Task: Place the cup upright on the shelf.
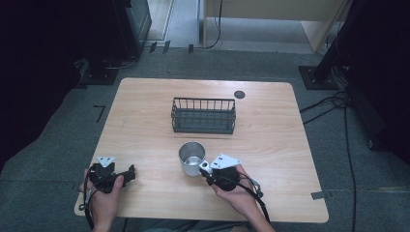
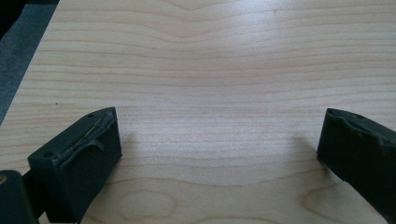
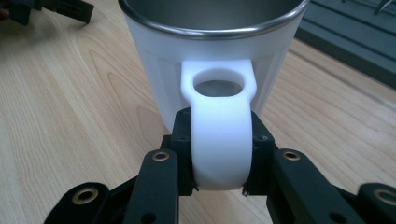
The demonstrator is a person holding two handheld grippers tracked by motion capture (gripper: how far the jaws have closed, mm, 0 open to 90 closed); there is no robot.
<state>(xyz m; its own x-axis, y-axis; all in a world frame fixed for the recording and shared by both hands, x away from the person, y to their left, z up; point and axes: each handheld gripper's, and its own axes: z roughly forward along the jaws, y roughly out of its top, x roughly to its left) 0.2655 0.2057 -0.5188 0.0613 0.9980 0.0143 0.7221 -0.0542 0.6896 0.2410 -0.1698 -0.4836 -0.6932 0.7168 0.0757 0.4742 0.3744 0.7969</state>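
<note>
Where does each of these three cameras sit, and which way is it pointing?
High view: fixed above the person's side, looking forward and down on the wooden table, wire basket and cup; both forearms show, each hand holding a gripper.
Left gripper view: rides the left gripper, looking along its wide-apart jaws over bare wood.
Right gripper view: rides the right gripper, facing the cup, jaws clamped on the white handle.
Shared: the cup and its handle appear in the high and right gripper views.
</note>
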